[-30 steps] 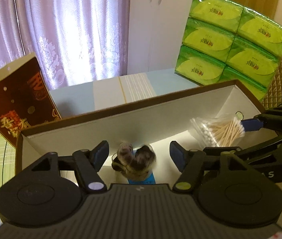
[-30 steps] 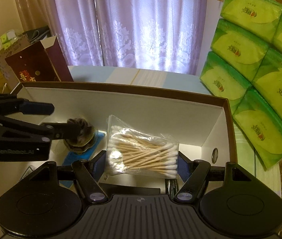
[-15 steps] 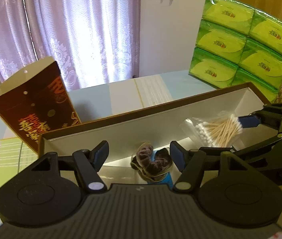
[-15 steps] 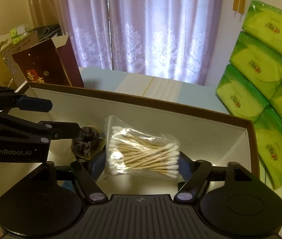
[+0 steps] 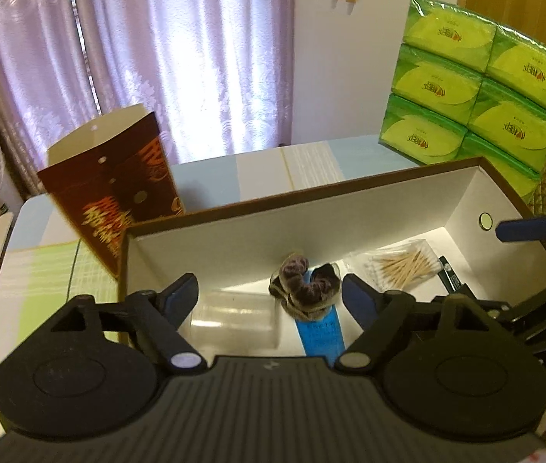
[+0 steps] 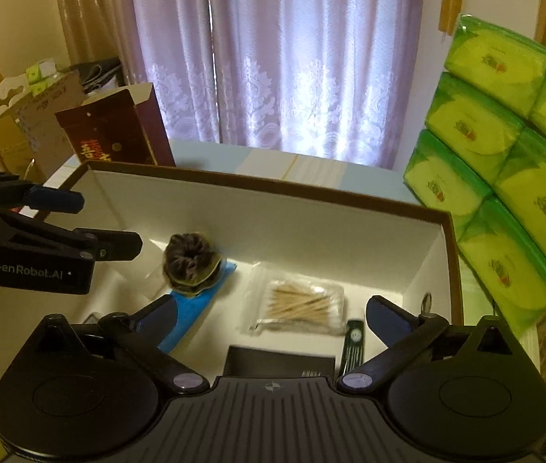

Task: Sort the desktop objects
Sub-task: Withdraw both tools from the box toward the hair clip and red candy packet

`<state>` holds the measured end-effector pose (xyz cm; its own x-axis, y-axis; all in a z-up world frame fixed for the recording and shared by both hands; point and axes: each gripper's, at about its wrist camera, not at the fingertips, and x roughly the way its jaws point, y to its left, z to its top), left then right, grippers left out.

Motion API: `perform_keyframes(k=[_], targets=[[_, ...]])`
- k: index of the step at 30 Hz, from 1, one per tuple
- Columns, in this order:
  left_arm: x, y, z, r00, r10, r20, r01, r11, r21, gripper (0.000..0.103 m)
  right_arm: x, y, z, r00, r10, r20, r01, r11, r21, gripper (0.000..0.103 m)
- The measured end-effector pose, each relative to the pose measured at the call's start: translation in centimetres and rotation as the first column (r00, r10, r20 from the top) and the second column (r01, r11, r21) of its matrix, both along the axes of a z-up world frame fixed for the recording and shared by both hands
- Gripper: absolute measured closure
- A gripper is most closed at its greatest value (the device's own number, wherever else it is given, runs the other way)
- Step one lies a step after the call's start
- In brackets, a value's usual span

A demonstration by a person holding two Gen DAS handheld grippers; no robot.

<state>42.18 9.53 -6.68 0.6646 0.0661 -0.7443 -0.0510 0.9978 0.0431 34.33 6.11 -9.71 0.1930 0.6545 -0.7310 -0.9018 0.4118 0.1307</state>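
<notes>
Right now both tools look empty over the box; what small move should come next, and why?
Probably lift both tools clear of the white box. The left tool and right tool are open and empty; the scrunchie and cotton swab bag already lie inside.

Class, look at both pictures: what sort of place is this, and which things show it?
Probably a room in a home: lilac lace curtains over a window, stacked green tissue packs on a table, and a storage box holding cotton swabs.
</notes>
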Motion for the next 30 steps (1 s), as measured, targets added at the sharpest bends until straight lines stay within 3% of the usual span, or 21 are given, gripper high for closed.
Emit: perform_keyframes(k=[14,22,30], targets=[[-6.9,-1.2,3.8,0.992,0.125,0.025,-0.126,0.992,0.02,0.016,-3.5,-4.8,3.3,0.996,-0.093,-0.015,0.093,0.995,0.033,0.002],[-11.5,-3.3,5.9,0.982,0.187,0.038,-0.188,0.982,0.03,0.011,-6.6,-7.9,5.5,0.995,-0.08,0.058,0.078,0.996,0.035,0.002],[-16.1,-5.0,7.4,0.968,0.246,0.044,-0.246,0.969,0.008,0.011,-8.7,-11.2,7.1,0.995,-0.095,0.017,0.093,0.994,0.064,0.002]])
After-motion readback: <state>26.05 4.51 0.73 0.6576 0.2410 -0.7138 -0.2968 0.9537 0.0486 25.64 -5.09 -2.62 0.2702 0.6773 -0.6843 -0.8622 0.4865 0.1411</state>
